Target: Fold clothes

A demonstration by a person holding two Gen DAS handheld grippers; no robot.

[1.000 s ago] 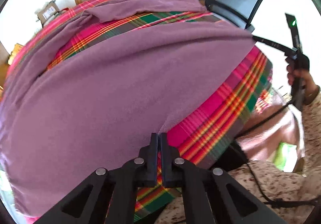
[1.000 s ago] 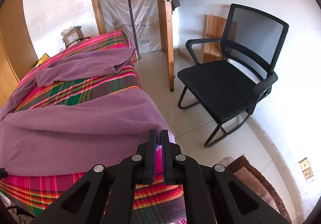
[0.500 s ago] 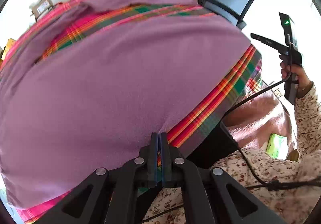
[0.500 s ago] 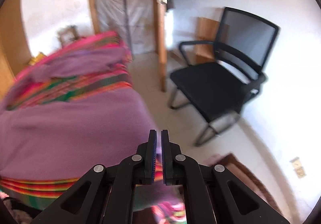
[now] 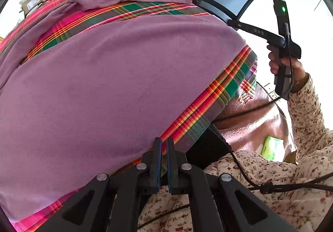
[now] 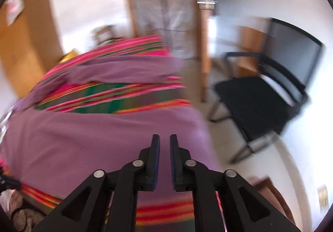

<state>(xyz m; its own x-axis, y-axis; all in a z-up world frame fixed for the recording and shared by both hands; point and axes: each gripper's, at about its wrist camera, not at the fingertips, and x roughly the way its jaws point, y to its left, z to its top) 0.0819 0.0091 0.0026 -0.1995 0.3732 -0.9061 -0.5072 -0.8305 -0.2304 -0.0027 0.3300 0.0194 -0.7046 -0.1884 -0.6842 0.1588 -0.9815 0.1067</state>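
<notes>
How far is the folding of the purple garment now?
Barely begun. The purple garment lies spread flat on the plaid bedcover, unfolded. The left gripper is shut near its hem; the right gripper, empty, has just been opening. Every fold remains.

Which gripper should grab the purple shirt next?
Probably the left gripper: shut, sitting right at the purple shirt's near edge. The right gripper, just opening with nothing between, hangs above it.

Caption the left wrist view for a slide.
Shut left gripper at the purple garment's near edge on the plaid bedspread.
</notes>
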